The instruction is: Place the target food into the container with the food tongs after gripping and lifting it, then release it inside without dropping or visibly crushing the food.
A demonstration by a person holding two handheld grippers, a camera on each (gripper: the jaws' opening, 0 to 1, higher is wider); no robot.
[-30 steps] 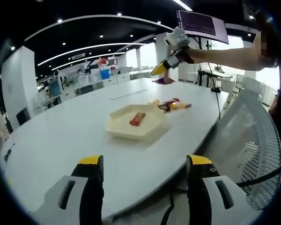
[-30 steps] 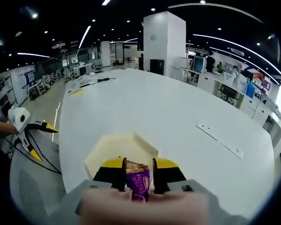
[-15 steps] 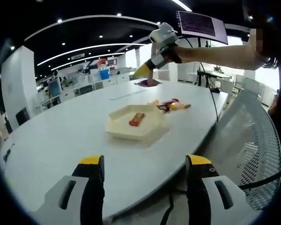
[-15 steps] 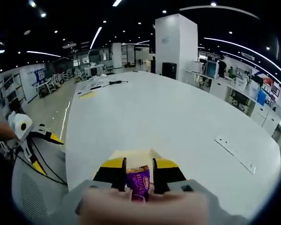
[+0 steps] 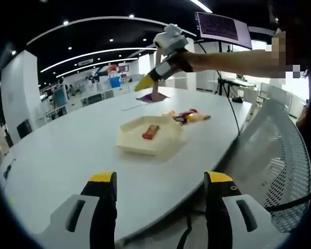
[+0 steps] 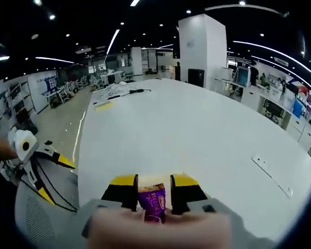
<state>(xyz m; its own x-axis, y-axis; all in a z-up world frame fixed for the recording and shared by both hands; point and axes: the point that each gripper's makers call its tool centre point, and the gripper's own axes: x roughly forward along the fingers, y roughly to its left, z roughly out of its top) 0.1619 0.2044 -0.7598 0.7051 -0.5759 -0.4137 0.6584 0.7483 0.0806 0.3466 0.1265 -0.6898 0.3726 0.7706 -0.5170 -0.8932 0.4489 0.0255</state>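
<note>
Tongs in the right hand (image 6: 153, 193) are clamped on a purple snack packet (image 6: 152, 200), lifted high above the bench (image 5: 67, 155); lowering and releasing it into the cream tray (image 5: 128, 141) remains, while the left tongs (image 5: 159, 182) hang open and empty.

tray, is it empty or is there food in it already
Not empty: in the left gripper view a red snack lies inside the cream tray. The purple packet sits clamped in the right hand-held gripper.

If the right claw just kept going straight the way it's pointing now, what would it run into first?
Most likely the bare white table. The right claw, shut on a purple snack packet, points out over it; a sliver of the cream tray shows just past its tips, probably below that line, though depth is unclear.
</note>
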